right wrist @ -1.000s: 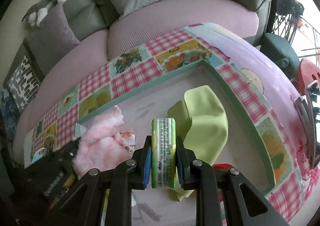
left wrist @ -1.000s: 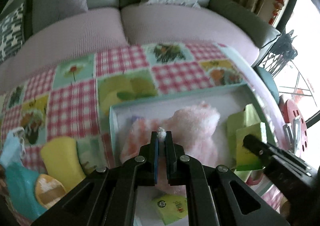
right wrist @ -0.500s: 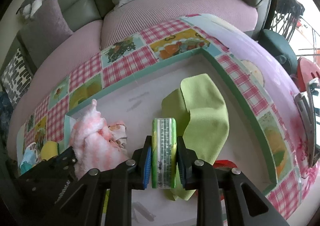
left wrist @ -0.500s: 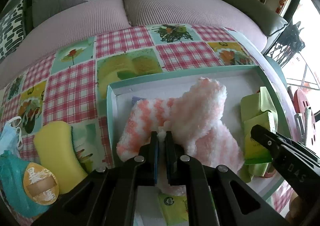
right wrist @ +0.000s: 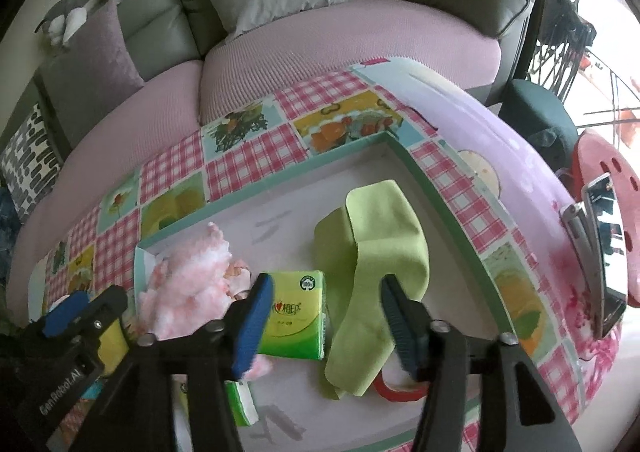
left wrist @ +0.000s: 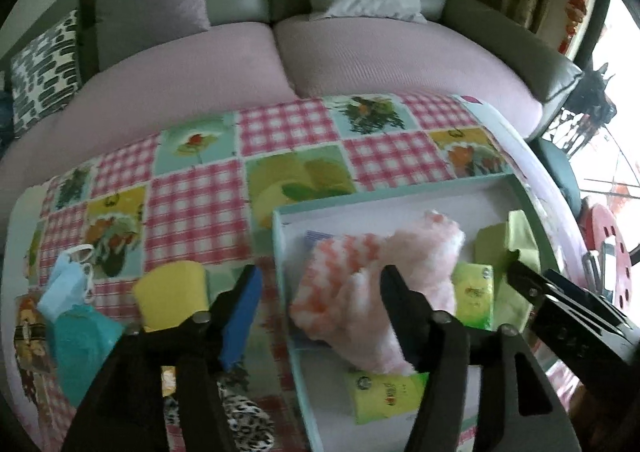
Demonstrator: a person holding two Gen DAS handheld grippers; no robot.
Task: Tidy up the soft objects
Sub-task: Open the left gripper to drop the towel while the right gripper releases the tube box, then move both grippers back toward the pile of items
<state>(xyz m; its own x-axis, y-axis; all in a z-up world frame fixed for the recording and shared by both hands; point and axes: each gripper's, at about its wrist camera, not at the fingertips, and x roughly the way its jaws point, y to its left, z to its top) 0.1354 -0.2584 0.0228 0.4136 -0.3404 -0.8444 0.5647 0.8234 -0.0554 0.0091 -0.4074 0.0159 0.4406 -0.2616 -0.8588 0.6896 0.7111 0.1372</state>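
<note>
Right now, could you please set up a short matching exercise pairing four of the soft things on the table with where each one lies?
Things:
1. fluffy pink towel
2. green cloth
3. yellow sponge
4. blue face mask

Places:
A. outside the tray, just left of its left wall
B. in the tray's right half, draped in a fold
C. near the table's left edge, beside a teal bag
D. in the tray's left part, bunched up

Pairs: 1-D, 2-B, 3-A, 4-C
</note>
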